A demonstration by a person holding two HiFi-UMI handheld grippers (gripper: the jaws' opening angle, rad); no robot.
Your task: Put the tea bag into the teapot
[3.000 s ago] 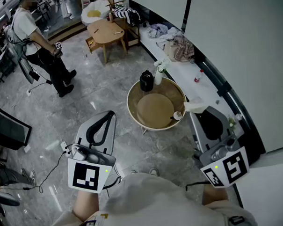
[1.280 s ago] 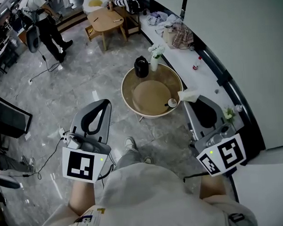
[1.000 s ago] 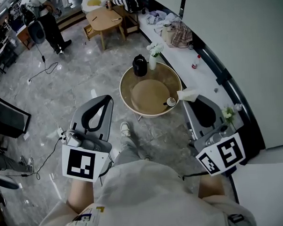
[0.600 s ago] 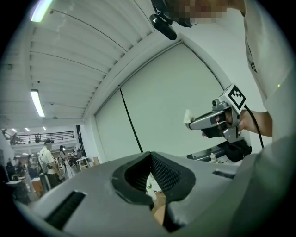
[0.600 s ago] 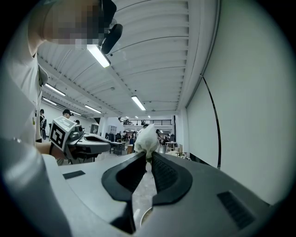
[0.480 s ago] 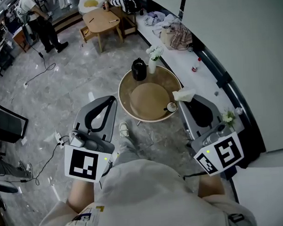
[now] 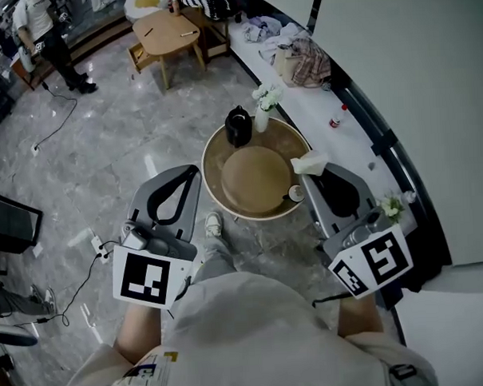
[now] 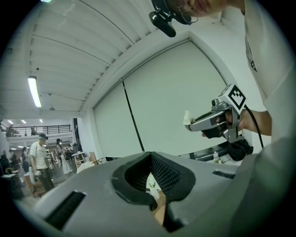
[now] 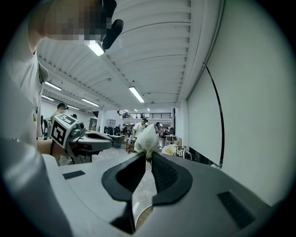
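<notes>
A black teapot (image 7: pixel 238 126) stands at the far edge of a round wooden table (image 7: pixel 253 178), next to a white vase with flowers (image 7: pixel 261 116). My right gripper (image 7: pixel 312 171) hovers over the table's right rim, shut on a white tea bag (image 7: pixel 307 162). In the right gripper view the tea bag (image 9: pixel 147 138) sticks up from the pinched tips of the right gripper (image 9: pixel 149 155). Left of the table, my left gripper (image 7: pixel 193 172) is held over the floor, its tips together and holding nothing. The left gripper view shows the right gripper (image 8: pixel 210 121) holding the bag (image 8: pixel 187 117).
A small cup (image 7: pixel 294 195) sits on the table's right side. A white ledge (image 7: pixel 318 113) runs along the wall with a red-capped bottle (image 7: pixel 335 121) and a cloth bag (image 7: pixel 304 65). Farther off stand a low wooden table (image 7: pixel 164 33) and a person (image 7: pixel 42 29). A cable (image 7: pixel 92 251) crosses the floor.
The view has drawn closer to the round table, with both grippers now nearer its rim. The right gripper still holds the tea bag. The person in the background has walked away.
</notes>
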